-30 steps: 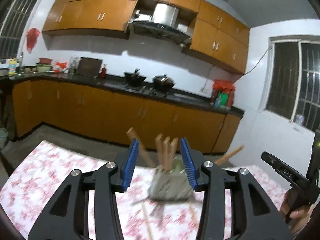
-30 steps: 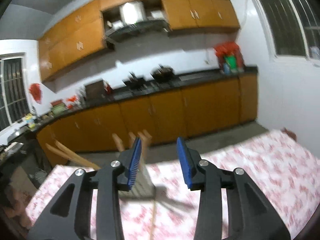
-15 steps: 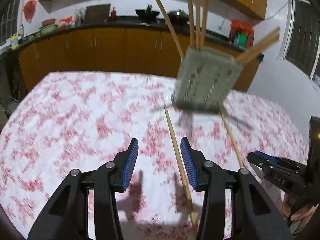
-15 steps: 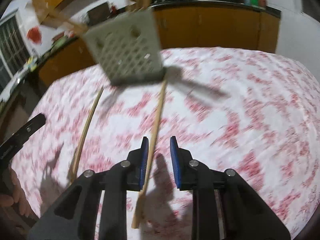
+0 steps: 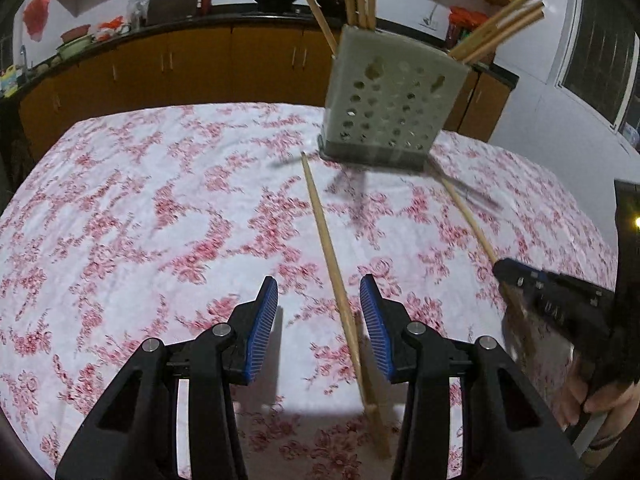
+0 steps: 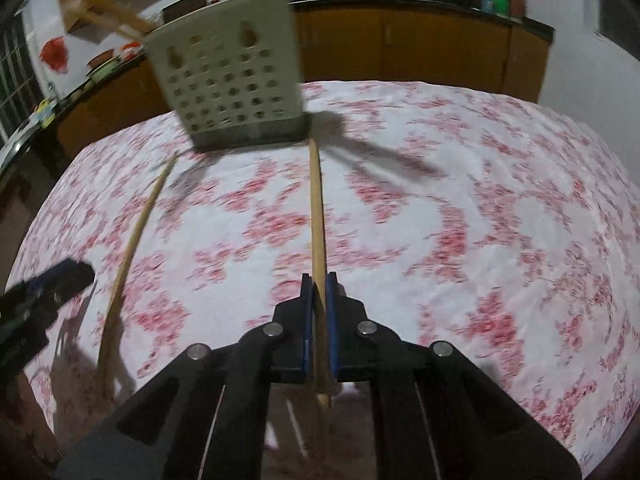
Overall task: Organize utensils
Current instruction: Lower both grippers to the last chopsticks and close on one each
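A pale perforated utensil holder [image 5: 390,108] [image 6: 232,88] stands at the far side of the floral table and holds several wooden chopsticks. Two loose chopsticks lie on the cloth. My left gripper [image 5: 318,320] is open, its jaws on either side of one chopstick [image 5: 328,240] without touching it. My right gripper [image 6: 318,292] is shut on the other chopstick [image 6: 317,208], which points toward the holder. The right gripper also shows in the left wrist view [image 5: 516,276] on that chopstick [image 5: 468,216]. The left gripper [image 6: 48,284] shows at the left edge of the right wrist view, by its chopstick [image 6: 136,236].
The table has a white cloth with red flowers [image 5: 140,220]. Beyond it run orange kitchen cabinets with a dark counter [image 5: 180,20] carrying pots and bowls. A window [image 5: 600,40] is on the right wall.
Both grippers dropped low over the table toward the loose chopsticks. The right gripper's jaws narrowed and then shut on its chopstick. The left gripper stayed open and came around the other chopstick.
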